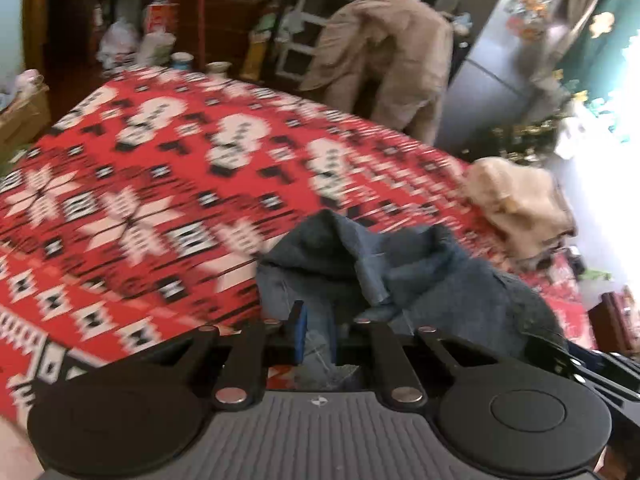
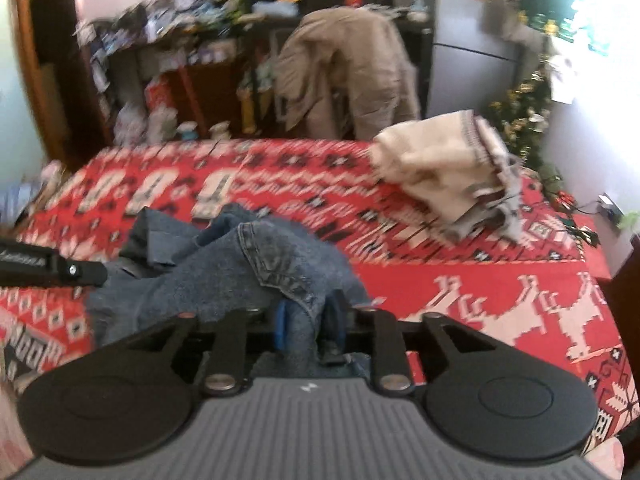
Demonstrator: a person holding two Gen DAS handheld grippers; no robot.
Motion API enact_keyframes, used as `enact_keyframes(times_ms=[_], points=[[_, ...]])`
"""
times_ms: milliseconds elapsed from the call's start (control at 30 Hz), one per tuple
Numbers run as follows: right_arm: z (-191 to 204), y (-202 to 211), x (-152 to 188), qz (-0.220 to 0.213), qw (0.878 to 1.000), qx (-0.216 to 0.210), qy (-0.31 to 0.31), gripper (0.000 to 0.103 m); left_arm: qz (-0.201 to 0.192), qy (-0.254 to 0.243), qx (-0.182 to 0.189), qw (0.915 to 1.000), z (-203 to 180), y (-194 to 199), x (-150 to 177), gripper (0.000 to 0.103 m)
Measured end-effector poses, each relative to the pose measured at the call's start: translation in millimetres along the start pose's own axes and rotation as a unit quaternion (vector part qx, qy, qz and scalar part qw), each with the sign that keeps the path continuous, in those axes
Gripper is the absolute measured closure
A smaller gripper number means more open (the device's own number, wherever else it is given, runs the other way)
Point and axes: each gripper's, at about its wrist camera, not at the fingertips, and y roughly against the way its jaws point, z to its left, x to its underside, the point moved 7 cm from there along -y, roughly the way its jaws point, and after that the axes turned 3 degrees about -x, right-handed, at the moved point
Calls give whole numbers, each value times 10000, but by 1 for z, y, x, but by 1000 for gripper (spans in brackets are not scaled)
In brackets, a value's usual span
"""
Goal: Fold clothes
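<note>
The red patterned bedspread (image 2: 460, 284) fills both views, with a cream knit garment (image 2: 444, 168) bunched at its far right. You hold the denim jeans (image 2: 256, 264) crumpled and lifted over the near side, so I judge you are carrying or shaking them out; next they need spreading flat before any crease. Your right gripper (image 2: 306, 326) is clenched on a denim fold, and your left gripper (image 1: 320, 334) is likewise closed on the jeans' cloth
</note>
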Motion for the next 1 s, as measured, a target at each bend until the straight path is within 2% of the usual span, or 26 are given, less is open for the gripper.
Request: enact_keyframes(times_ms=[100, 167, 200, 300, 333, 367, 433, 533, 667, 767, 833, 1000], points=[[5, 2, 13, 29, 9995, 201, 253, 62, 28, 5, -51, 10000, 10, 1, 7, 94], [1, 4, 19, 58, 9993, 252, 283, 51, 25, -23, -55, 10000, 10, 4, 10, 93], [-2, 6, 20, 40, 9992, 268, 289, 48, 10, -58, -45, 10000, 9, 5, 11, 90], [-10, 17, 20, -96, 9989, 306, 333, 25, -74, -158, -86, 9998, 4, 8, 12, 67], [-11, 22, 19, -176, 9985, 328, 407, 15, -130, -178, -164, 9996, 3, 8, 13, 60], [-12, 28, 18, -253, 9979, 349, 485, 6, -186, -198, -242, 9993, 1, 9, 13, 57], [-11, 34, 17, -346, 9964, 349, 698, 3, -231, -215, -291, 9991, -2, 9, 15, 41], [-14, 33, 18, -258, 9970, 294, 668, 1, -121, -55, 2, 9999, -4, 7, 19, 38], [-17, 30, 19, -106, 9981, 213, 567, 1, -281, 53, -18, 9996, -4, 9, 24, 30], [-20, 28, 20, 8, 9987, 152, 491, 1, -376, -17, 30, 9993, -7, 13, 25, 19], [-22, 26, 21, 59, 9989, 126, 447, 1, -301, -76, 105, 9995, -9, 13, 27, 9], [-27, 21, 18, 59, 9992, 137, 378, 1, -67, -221, 144, 9996, -15, 7, 33, 8]])
